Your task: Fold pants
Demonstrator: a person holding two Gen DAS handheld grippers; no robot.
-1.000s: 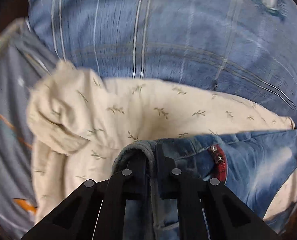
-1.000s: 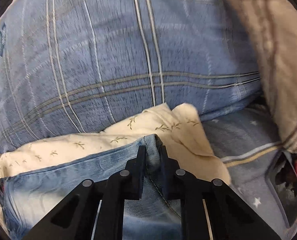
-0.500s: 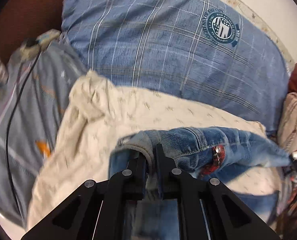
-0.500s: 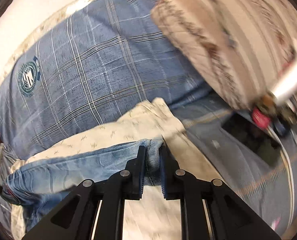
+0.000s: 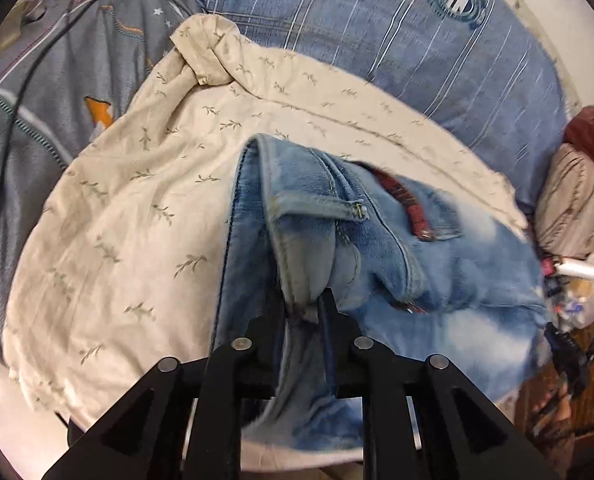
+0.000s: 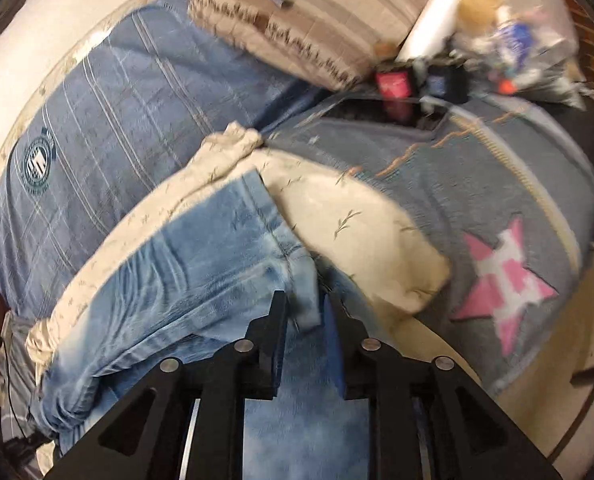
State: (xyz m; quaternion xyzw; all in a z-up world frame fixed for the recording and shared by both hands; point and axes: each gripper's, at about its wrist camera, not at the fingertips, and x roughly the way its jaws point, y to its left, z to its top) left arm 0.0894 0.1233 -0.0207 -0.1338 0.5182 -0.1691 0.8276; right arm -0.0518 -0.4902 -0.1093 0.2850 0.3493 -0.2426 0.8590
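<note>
Light-blue faded jeans lie bunched on a cream leaf-print cloth. In the left wrist view my left gripper is shut on the waistband edge of the jeans, near a red label. In the right wrist view my right gripper is shut on a seam edge of the same jeans, with denim hanging down between the fingers. Both ends are held up above the cloth.
A blue plaid pillow with a round emblem lies behind the cloth. A grey blanket with a pink star covers the bed. A beige striped pillow and a clutter of small items in a plastic bag are at the far right.
Both grippers have lifted and pulled back with the jeans in them. The views have tilted, so more of the bed and cream cloth shows.
</note>
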